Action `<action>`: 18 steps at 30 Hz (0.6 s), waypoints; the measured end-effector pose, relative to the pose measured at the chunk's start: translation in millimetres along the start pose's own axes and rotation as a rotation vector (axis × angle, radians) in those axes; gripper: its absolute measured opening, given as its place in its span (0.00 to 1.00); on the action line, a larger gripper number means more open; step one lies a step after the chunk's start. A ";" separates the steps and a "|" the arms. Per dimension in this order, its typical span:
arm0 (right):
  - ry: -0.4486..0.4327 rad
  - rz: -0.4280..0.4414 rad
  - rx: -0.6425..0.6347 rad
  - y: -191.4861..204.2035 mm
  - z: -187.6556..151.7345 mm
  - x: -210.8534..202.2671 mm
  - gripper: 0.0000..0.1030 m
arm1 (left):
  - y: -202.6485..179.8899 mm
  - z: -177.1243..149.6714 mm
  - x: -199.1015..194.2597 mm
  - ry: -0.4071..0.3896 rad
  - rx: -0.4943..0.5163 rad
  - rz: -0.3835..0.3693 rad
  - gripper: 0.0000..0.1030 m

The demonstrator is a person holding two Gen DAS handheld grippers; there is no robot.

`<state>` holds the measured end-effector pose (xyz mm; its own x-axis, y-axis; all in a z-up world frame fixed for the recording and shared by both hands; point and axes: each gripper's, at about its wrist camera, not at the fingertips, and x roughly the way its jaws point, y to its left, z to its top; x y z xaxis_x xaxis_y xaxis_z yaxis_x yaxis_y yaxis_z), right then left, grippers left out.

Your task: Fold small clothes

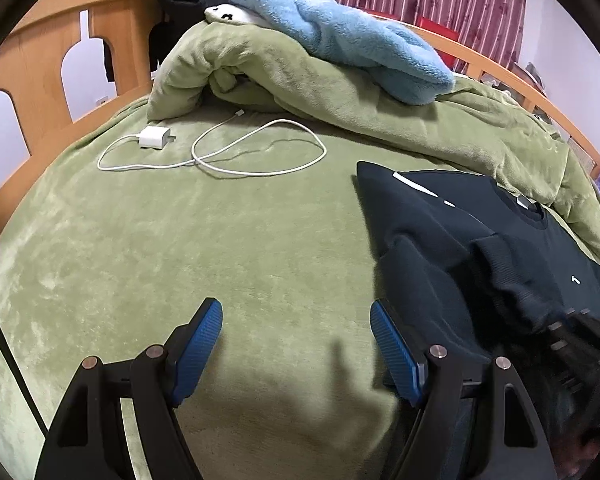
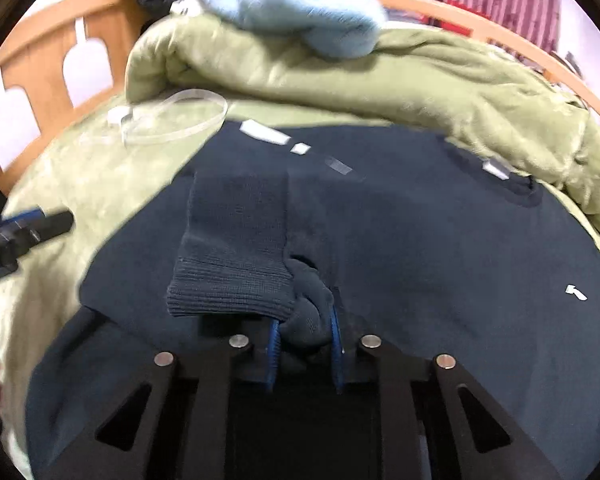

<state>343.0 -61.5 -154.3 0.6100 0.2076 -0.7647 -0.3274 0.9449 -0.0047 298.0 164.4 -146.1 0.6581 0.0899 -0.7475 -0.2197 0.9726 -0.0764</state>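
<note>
A dark navy sweatshirt point(image 1: 460, 232) point(image 2: 420, 232) lies spread on the green bed cover point(image 1: 180, 240), with one sleeve folded over its body. The sleeve's ribbed cuff point(image 2: 236, 248) points toward me in the right wrist view. My right gripper point(image 2: 305, 322) is shut on a bunch of sleeve fabric just beside that cuff. My left gripper point(image 1: 296, 312) hangs open over bare green cover, just left of the sweatshirt's edge, with nothing between its blue pads point(image 1: 202, 344). It also shows at the left edge of the right wrist view as the left gripper point(image 2: 28, 228).
A white charger point(image 1: 154, 138) with its looped cable point(image 1: 260, 148) lies on the cover behind. A bunched green duvet point(image 1: 300, 80) with a light blue fleece point(image 1: 340, 36) on top fills the back. The wooden bed frame point(image 1: 32, 64) borders the left side.
</note>
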 end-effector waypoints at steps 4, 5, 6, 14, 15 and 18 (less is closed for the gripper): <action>-0.088 -0.041 0.080 -32.9 3.6 -41.1 0.19 | -10.5 -1.7 -4.9 -0.007 0.017 -0.007 0.73; -0.102 -0.049 0.097 -43.0 4.0 -50.0 0.19 | -14.4 -2.3 -6.9 -0.011 0.023 -0.007 0.73; -0.112 -0.058 0.115 -54.5 4.1 -59.4 0.19 | -17.5 -2.7 -8.6 -0.013 0.028 -0.007 0.73; -0.137 -0.104 0.273 -148.0 -21.8 -99.6 0.19 | -47.1 -5.7 -26.1 -0.052 0.095 -0.009 0.73; -0.136 -0.099 0.294 -155.8 -26.0 -99.4 0.19 | -50.8 -7.0 -27.0 -0.054 0.105 -0.008 0.73; -0.123 -0.080 0.355 -177.7 -40.7 -96.7 0.19 | -59.1 -10.4 -27.2 -0.053 0.131 -0.003 0.73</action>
<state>312.9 -259.8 -105.7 0.7130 0.1381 -0.6875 -0.0182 0.9837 0.1787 285.6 102.2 -128.1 0.6968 0.0945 -0.7110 -0.1242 0.9922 0.0102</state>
